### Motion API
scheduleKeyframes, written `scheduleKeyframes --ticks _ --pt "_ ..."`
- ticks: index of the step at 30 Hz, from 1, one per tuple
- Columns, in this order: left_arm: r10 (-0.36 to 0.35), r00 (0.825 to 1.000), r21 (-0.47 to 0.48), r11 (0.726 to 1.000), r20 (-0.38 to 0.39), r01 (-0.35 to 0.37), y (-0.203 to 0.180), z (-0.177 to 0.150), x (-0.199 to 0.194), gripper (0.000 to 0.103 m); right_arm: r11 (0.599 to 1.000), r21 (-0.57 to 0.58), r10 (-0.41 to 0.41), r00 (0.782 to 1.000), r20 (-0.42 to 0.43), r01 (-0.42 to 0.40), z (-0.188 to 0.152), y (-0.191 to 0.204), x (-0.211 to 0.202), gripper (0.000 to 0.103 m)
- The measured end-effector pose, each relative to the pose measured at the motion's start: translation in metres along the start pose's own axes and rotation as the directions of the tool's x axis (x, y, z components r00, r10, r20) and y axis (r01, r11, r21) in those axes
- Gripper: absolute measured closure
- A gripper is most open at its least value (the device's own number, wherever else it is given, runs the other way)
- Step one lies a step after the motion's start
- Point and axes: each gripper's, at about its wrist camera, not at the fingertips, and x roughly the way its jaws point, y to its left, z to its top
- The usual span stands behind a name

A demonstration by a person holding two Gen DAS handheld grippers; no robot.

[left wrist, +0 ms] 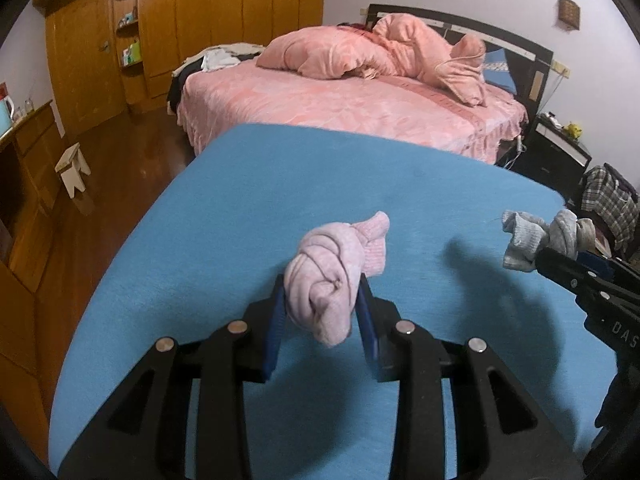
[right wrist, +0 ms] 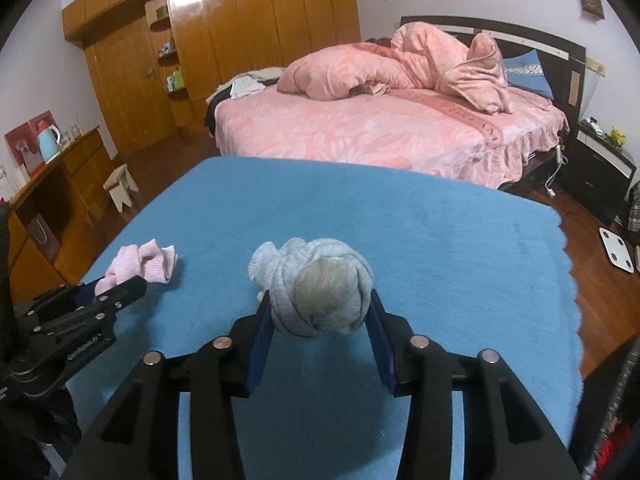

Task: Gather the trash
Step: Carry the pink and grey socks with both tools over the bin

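Observation:
A knotted pink sock bundle (left wrist: pixel 336 276) hangs a little above the blue cloth (left wrist: pixel 280 184), with my left gripper (left wrist: pixel 322 300) shut on it. A balled grey sock bundle (right wrist: pixel 320 288) is clamped in my right gripper (right wrist: pixel 318 312), also lifted off the blue cloth (right wrist: pixel 400 216). In the left wrist view the grey sock bundle (left wrist: pixel 536 240) and the right gripper's black fingers (left wrist: pixel 568 272) show at the right edge. The right wrist view has the pink sock bundle (right wrist: pixel 140 266) and the left gripper's fingers (right wrist: pixel 116 296) at the left.
A bed with pink bedding (left wrist: pixel 360 96) stands beyond the blue cloth. A wooden wardrobe (right wrist: pixel 240 32) lines the far wall. A small white stool (right wrist: pixel 120 188) and a wooden desk (right wrist: pixel 60 184) stand at the left. A dark nightstand (right wrist: pixel 600 168) and a white scale (right wrist: pixel 618 250) are at the right.

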Motion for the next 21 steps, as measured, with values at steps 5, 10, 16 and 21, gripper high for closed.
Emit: scheduleKeyframes --ticks 5,10,16,21 --pt "-0.019 0.999 0.024 1.000 0.041 0.018 -0.022 0.003 -0.030 0.071 0.999 0.033 -0.004 0.999 0.032 0.003 -0.003 -0.014 -0.033 0.059" --pt "-0.034 0.997 0.040 0.999 0.067 0.031 -0.044 -0.001 -0.061 0.071 0.999 0.048 -0.018 0.998 0.067 0.015 -0.007 -0.026 -0.068 0.058" --pt "-0.064 0.994 0.073 0.996 0.092 0.057 -0.073 -0.006 -0.094 0.071 0.998 0.064 -0.031 0.993 0.113 0.024 -0.011 -0.037 -0.112 0.058" --pt "-0.106 0.987 0.112 0.989 0.120 0.092 -0.102 -0.008 -0.125 0.071 0.997 0.070 -0.045 0.987 0.156 0.035 -0.014 -0.049 -0.152 0.058"
